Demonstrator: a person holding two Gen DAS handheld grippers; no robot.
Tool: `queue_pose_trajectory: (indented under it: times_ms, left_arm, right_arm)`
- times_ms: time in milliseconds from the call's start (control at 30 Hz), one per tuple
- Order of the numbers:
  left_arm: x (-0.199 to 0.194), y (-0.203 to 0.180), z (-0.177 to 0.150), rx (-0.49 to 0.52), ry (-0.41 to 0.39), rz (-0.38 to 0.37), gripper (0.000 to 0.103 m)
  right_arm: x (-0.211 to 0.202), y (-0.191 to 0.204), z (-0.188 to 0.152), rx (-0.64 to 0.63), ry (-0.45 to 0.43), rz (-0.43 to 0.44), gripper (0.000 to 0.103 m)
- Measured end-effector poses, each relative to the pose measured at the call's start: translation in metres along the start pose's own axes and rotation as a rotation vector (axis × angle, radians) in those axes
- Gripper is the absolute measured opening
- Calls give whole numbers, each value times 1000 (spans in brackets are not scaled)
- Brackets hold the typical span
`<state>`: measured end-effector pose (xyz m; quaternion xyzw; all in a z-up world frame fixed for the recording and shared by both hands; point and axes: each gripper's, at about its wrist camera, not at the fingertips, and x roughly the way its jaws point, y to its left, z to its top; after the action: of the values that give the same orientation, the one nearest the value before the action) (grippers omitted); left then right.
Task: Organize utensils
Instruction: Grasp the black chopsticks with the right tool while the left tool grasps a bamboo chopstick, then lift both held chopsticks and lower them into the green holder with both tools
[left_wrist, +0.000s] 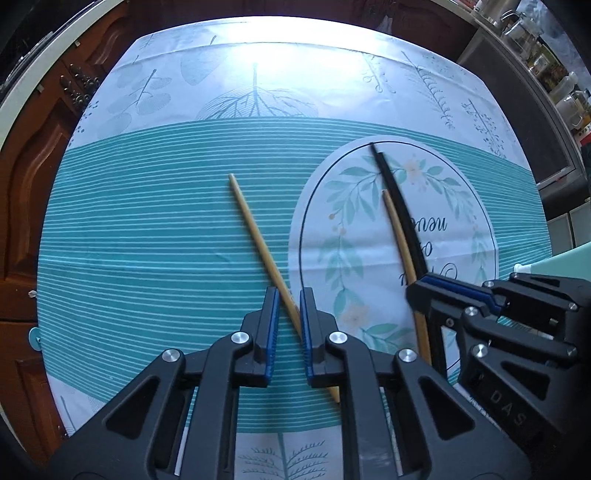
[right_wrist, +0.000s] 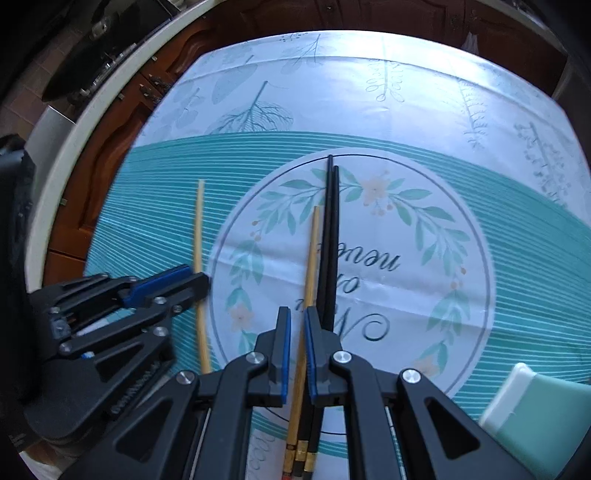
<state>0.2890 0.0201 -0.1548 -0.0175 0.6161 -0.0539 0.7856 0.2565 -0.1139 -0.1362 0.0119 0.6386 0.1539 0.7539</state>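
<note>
Our left gripper fingers, slightly spread, straddle a bamboo chopstick at lower centre; right gripper fingers, narrowly parted, flank another bamboo chopstick beside two black chopsticks.

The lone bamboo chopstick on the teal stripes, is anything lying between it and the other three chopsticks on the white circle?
Nothing visible. Only bare tablecloth lies between the lone bamboo chopstick and the group. The left gripper already straddles it, fingers apart.
</note>
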Motion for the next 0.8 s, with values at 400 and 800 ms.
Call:
queue_pose_trajectory:
  times_ms: [400, 800]
  left_arm:
    - [-3, -1, -4, 58, -6, 19, 10]
    - [-19, -11, -12, 39, -78, -48, 3]
  right_arm:
    - [4, 27, -6, -169, -17, -148, 7]
    - [-46, 1, -35, -78, -172, 72, 5]
